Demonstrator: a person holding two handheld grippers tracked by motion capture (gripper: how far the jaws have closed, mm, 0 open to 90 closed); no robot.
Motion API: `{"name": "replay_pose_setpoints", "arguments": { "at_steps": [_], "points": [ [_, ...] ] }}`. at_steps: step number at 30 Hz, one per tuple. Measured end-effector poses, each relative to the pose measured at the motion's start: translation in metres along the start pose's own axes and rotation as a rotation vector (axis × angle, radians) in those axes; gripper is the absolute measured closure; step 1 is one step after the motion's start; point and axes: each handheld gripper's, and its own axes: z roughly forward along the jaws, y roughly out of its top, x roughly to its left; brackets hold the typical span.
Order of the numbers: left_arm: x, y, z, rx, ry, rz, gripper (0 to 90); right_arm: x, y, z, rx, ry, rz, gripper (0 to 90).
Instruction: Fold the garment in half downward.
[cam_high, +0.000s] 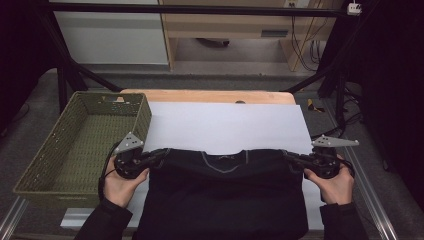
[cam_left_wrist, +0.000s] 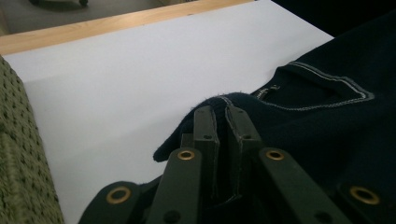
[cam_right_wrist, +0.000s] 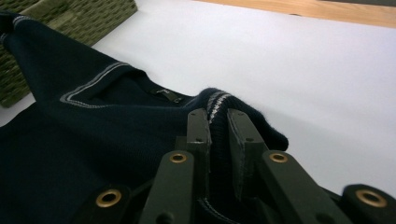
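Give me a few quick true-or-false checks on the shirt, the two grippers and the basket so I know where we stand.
1. The left gripper is shut on the dark shirt. True.
2. The right gripper hangs open above the shirt. False: its fingers pinch a fold of the shirt.
3. The shirt lies inside the green basket. False: it lies on the table, partly over the white sheet, beside the basket.
4. The shirt's neckline sits between the two grippers in the high view. True.
5. The basket stands on the person's right. False: it stands at the left, next to the left gripper.
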Motion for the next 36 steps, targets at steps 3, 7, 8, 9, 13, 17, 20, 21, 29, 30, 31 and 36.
{"name": "replay_pose_setpoints", "arguments": {
  "at_steps": [3,7,8,9,13,17,20,21,29,30,31,36],
  "points": [
    [-0.003,-0.007,-0.006,0.007,-0.02,-0.002,83.2,0.005,-0.007,-0.002,-0.002,0.011,0.003,80.5],
    [-0.008,-0.016,-0.014,0.011,-0.04,0.002,83.1,0.01,-0.017,-0.006,0.002,0.027,0.012,80.4],
    [-0.009,-0.019,-0.017,0.017,-0.044,0.003,83.1,0.011,-0.019,-0.007,0.008,0.03,0.013,80.3],
    [-0.011,-0.022,-0.019,0.019,-0.05,0.004,83.1,0.012,-0.022,-0.008,0.023,0.033,0.02,80.3],
    [-0.019,-0.032,-0.024,0.028,-0.065,0.001,83.0,0.018,-0.034,-0.012,0.048,0.047,0.037,80.2],
    [-0.027,-0.045,-0.026,0.052,-0.081,0.006,83.0,0.023,-0.047,-0.014,0.068,0.059,0.031,80.0],
    [-0.031,-0.057,-0.028,0.076,-0.084,0.003,82.9,0.027,-0.056,-0.015,0.079,0.059,0.028,80.0],
    [-0.033,-0.061,-0.029,0.088,-0.088,-0.001,82.9,0.027,-0.059,-0.015,0.08,0.061,0.031,80.0],
    [-0.043,-0.09,-0.027,0.16,-0.095,-0.001,82.4,0.026,-0.09,-0.011,0.082,0.058,0.073,79.7],
    [-0.044,-0.093,-0.026,0.171,-0.095,-0.002,82.4,0.025,-0.094,-0.009,0.087,0.061,0.074,79.6],
    [-0.044,-0.095,-0.024,0.179,-0.092,-0.003,82.3,0.024,-0.097,-0.008,0.093,0.063,0.08,79.5],
    [-0.047,-0.107,-0.022,0.233,-0.085,-0.012,81.9,0.022,-0.112,-0.002,0.159,0.051,0.095,79.6]
  ]
}}
